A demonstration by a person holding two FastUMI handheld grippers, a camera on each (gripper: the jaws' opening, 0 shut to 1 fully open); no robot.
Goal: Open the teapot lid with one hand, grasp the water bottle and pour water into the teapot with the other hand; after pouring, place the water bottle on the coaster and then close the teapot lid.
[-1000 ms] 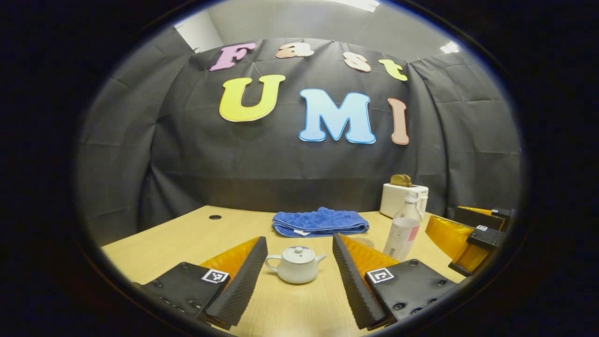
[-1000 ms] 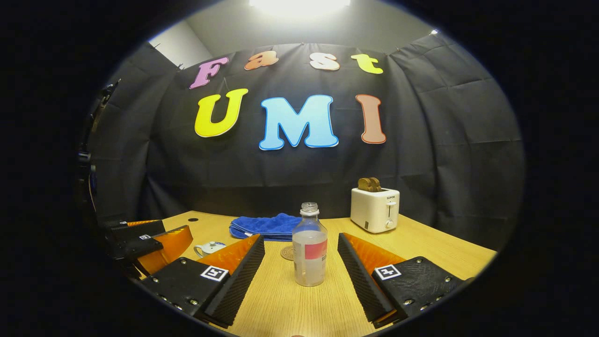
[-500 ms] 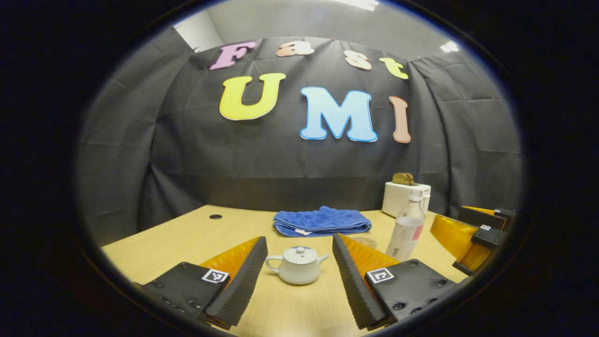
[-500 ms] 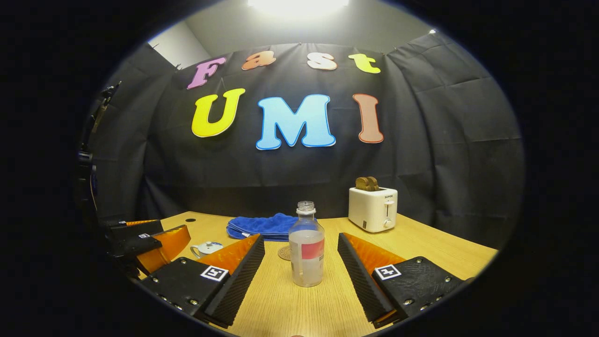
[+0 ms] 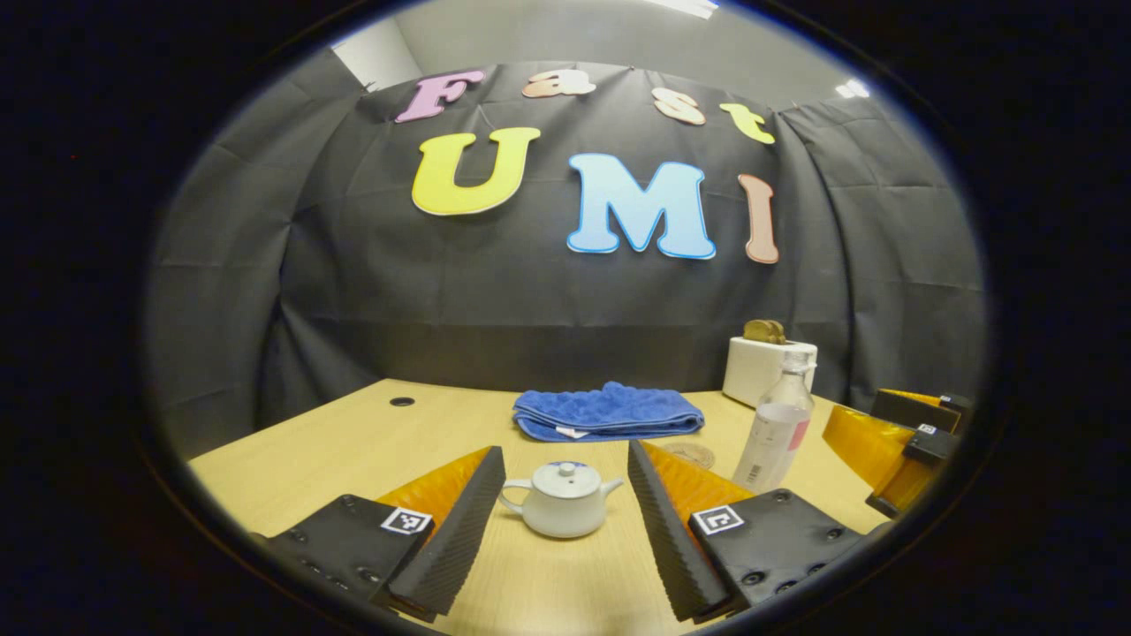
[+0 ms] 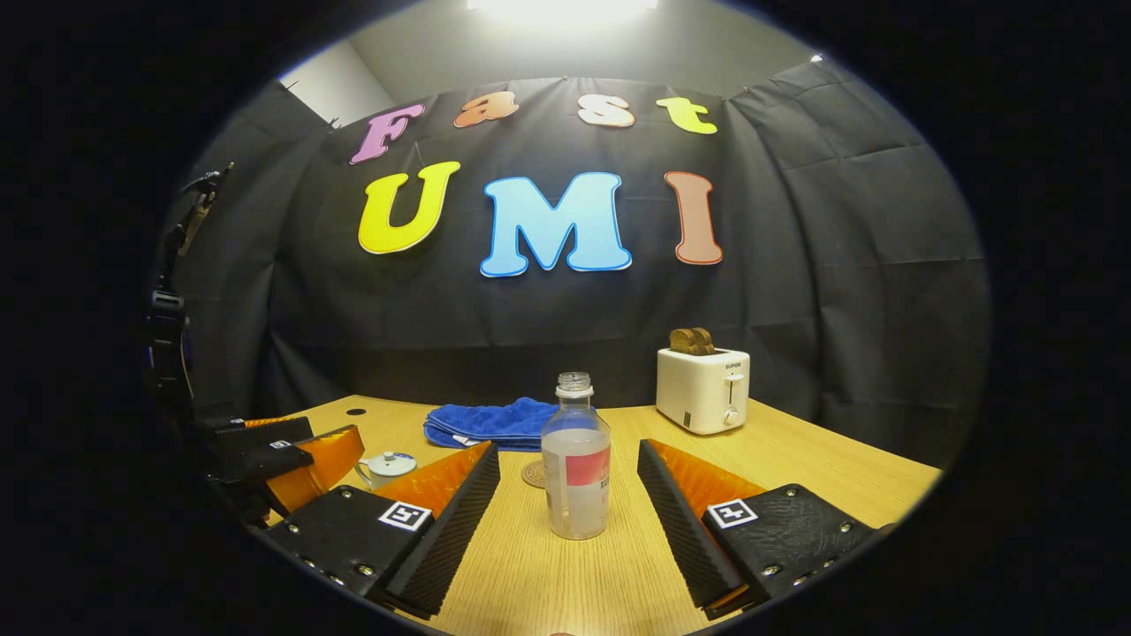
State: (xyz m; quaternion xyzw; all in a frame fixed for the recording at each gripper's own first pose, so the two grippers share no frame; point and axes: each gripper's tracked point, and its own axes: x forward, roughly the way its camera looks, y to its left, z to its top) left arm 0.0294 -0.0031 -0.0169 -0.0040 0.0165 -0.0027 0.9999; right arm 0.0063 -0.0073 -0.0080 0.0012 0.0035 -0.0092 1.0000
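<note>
Both grippers had eased slightly forward since the earlier frames, so the teapot and water bottle sat a little higher and nearer between their fingers. Left gripper view: the left gripper [image 5: 563, 521] was held low over the wooden table [image 5: 353, 446], its fingers spread wide apart and touching nothing. The white teapot [image 5: 560, 500], lid [image 5: 563, 478] on and spout to the right, stood on the table in the gap between them. Behind it lay a folded blue towel [image 5: 608, 412]; to the right were a round coaster [image 5: 692, 454], the uncapped water bottle [image 5: 776, 435] and a white toaster [image 5: 760, 369] holding bread.

Right gripper view: the right gripper [image 6: 568, 521] likewise had its fingers wide apart and clear of contact, with the upright water bottle [image 6: 576, 459] centred between them on the table [image 6: 822, 464]. The coaster [image 6: 534, 475] lay just behind the bottle, partly hidden by it. The left gripper [image 6: 292, 459] appeared at the left edge, the teapot [image 6: 386, 465] just beyond it. The towel [image 6: 482, 422] and toaster [image 6: 703, 387] stood near the booth's back wall.
</note>
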